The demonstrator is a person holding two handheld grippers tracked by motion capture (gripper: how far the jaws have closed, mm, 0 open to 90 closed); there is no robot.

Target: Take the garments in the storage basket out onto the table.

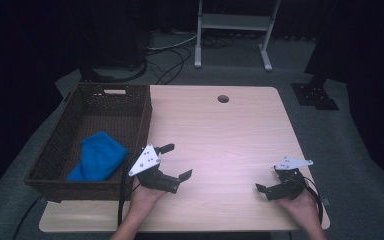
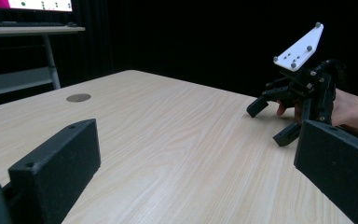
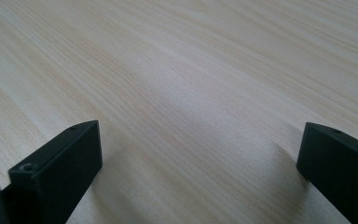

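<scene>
Both tongs — left tongs [image 1: 175, 161] and right tongs [image 1: 266, 190] — are hovering spread and empty over the desk [image 1: 230, 135], risking snagging the basket [image 1: 55, 150] wall when reaching the blue cloth [image 1: 97, 156] lying just left of the left tongs.

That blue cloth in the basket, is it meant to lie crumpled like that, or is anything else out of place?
Nothing stands out. The blue cloth lies loosely bunched inside the brown wicker basket, nothing spilled. The left gripper and right gripper are both open, holding nothing.
</scene>
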